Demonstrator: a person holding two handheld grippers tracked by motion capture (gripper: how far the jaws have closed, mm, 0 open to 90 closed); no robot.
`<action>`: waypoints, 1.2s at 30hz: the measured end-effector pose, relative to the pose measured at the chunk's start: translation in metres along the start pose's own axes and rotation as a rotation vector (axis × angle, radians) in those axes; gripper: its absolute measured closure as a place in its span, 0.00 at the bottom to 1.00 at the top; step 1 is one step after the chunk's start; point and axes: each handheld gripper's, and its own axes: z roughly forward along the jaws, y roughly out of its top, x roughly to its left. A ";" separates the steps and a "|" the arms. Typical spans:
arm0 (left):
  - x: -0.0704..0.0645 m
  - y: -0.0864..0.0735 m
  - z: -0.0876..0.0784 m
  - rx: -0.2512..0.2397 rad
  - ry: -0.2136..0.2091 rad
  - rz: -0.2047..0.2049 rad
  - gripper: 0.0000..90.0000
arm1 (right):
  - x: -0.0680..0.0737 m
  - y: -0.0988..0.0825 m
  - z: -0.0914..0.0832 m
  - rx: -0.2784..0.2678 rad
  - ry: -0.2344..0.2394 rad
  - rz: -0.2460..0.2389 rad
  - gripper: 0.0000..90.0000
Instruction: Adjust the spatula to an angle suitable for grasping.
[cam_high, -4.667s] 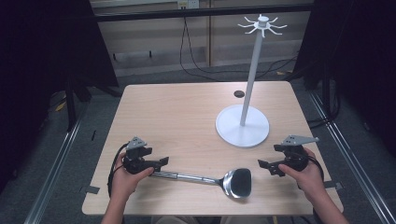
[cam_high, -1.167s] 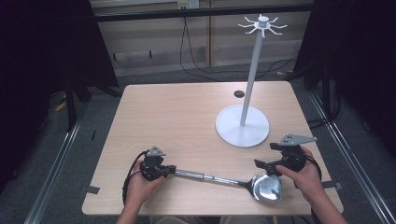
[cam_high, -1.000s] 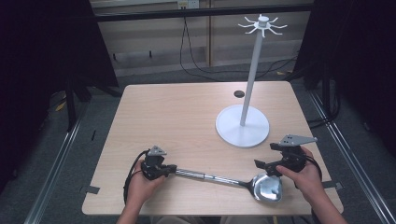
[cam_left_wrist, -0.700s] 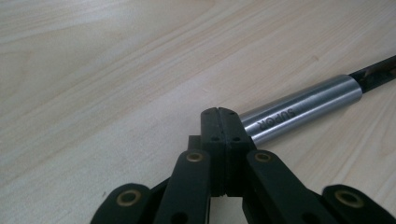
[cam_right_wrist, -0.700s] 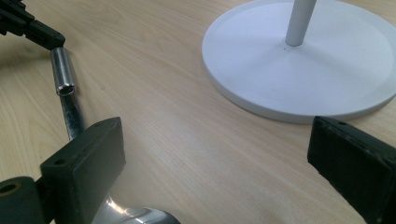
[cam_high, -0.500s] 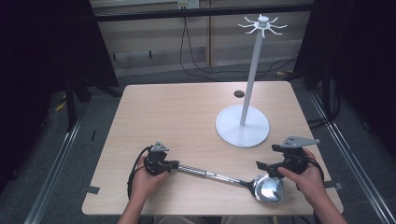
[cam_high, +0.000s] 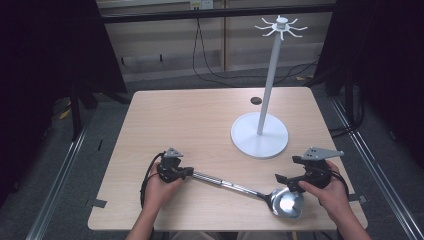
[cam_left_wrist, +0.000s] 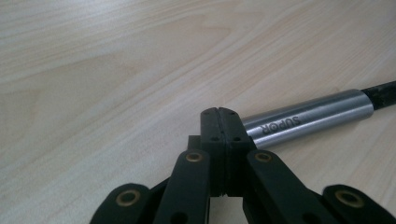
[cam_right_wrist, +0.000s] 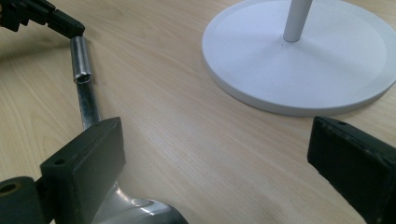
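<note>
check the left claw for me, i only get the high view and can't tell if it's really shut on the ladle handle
observer: In the left gripper view the left claw is shut, pads pressed together, and the ladle handle starts right at their tips. It seems to pinch only a thin end piece.
operator: which side of the handle is up
observer: The side with the lettering SUPOR on its silver sleeve faces that camera.
operator: and the right claw
observer: In the right gripper view the right claw is wide open with nothing gripped. One pad sits by the ladle's neck just above the bowl, and the white stand base lies ahead.
</note>
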 end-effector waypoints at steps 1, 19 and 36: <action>0.000 0.001 0.001 -0.004 0.000 -0.005 1.00 | 0.000 0.000 0.000 -0.001 0.000 0.000 0.04; 0.004 0.011 0.011 -0.016 0.023 0.007 1.00 | 0.006 -0.001 -0.003 0.005 -0.005 0.004 0.04; 0.007 0.012 0.005 -0.067 0.045 -0.024 0.76 | 0.008 0.002 0.001 0.012 0.002 -0.016 0.04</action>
